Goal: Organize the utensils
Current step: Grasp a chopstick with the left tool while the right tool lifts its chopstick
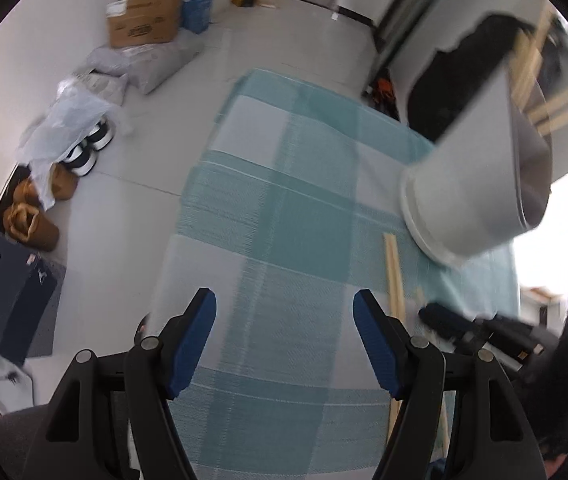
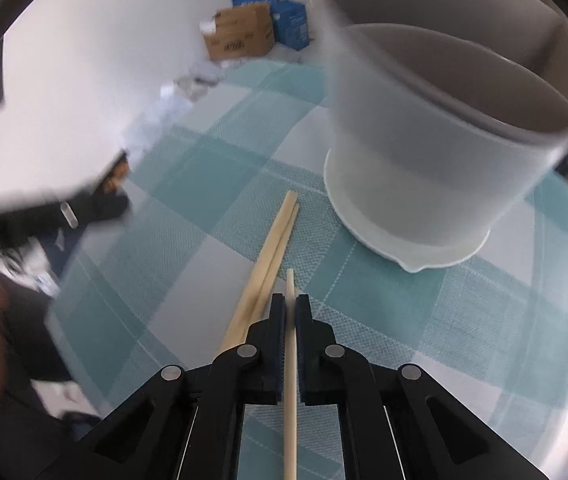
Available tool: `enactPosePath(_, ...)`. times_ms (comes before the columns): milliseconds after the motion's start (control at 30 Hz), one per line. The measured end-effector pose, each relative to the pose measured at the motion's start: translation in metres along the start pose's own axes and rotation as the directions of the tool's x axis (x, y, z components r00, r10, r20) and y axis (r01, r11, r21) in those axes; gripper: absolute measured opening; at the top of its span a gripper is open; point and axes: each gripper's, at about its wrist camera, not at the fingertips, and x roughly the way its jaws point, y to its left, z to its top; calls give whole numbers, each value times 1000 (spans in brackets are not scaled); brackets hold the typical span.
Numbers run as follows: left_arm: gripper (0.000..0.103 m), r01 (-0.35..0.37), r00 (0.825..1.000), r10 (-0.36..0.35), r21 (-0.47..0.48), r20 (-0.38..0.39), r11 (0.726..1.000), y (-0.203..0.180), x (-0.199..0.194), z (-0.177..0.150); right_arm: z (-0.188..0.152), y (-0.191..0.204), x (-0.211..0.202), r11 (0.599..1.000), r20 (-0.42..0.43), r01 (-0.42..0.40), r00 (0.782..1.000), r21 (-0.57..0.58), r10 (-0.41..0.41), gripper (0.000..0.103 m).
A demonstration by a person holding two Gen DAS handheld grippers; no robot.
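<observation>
A grey-white utensil holder (image 2: 435, 152) with a divider inside stands on a teal checked cloth (image 2: 172, 208); it also shows in the left wrist view (image 1: 479, 184) at the right. My right gripper (image 2: 290, 304) is shut on a single wooden chopstick (image 2: 290, 380), just above the cloth and in front of the holder. A pair of wooden chopsticks (image 2: 268, 260) lies on the cloth just left of it, also seen in the left wrist view (image 1: 393, 276). My left gripper (image 1: 284, 316) is open and empty above the cloth.
Cardboard and blue boxes (image 1: 148, 16), bags and shoes (image 1: 84, 152) lie on the floor beyond the cloth. A dark shoe box (image 1: 0, 292) sits at the left. The other gripper appears as a dark blur (image 1: 495, 332) at the right.
</observation>
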Motion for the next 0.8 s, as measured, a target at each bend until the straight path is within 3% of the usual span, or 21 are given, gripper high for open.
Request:
enactPosePath(167, 67, -10, 1000, 11, 91, -16, 996, -24, 4, -7, -9, -24, -41, 988, 149, -114, 984, 100, 98, 4)
enactPosePath(300, 67, -83, 996, 87, 162, -19, 983, -42, 14, -11, -21, -46, -71, 964, 255, -217, 952, 157, 172, 4)
enactPosePath(400, 67, -89, 995, 97, 178, -38, 980, -46, 21, -14, -11, -58, -75, 941, 315, -279, 925, 193, 210, 4)
enactPosePath(600, 68, -141, 989, 149, 210, -25, 967, -52, 26, -17, -15, -79, -87, 903, 375, -353, 893, 243, 248, 4)
enactPosePath(800, 69, -197, 979, 206, 241, -12, 950, -60, 31, -16, -20, -97, -102, 890, 408, -382, 875, 248, 262, 4)
